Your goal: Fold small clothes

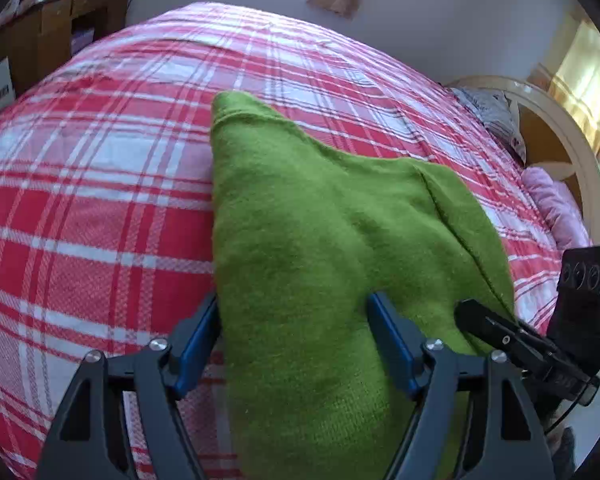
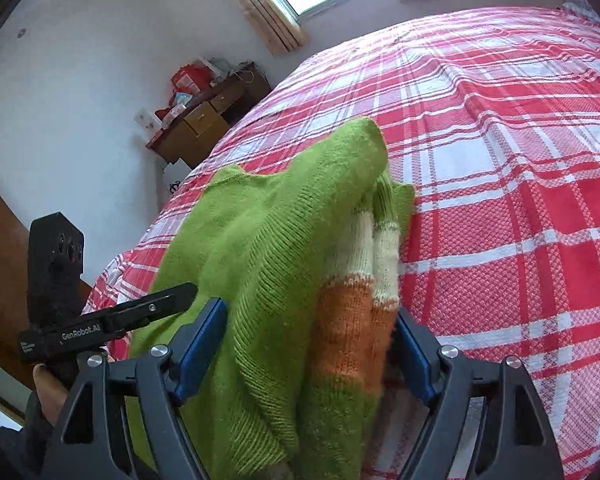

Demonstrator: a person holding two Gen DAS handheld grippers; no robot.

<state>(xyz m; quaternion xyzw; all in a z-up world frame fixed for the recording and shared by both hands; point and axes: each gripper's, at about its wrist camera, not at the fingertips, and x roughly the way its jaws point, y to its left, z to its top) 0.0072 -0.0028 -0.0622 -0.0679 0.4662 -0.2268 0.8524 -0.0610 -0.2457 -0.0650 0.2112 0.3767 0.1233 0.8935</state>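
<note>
Green knit wool, the small sweater [image 1: 320,240] lies across the plaid bed sheet [image 1: 100,200], filling the lower centre of both views. It is soft, light and floppy; take its ribbed edges. The left gripper [image 1: 296,340] and right gripper [image 2: 308,344] both stand spread, with cloth between the jaws but not pinched.

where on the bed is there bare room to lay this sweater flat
Bare red and white plaid bedspread lies left of the green knitted sweater and beyond it toward the window wall; in the right wrist view it is also bare to the sweater's right. Crowded: the headboard end, with pillows, and the near edge by both grippers.
</note>
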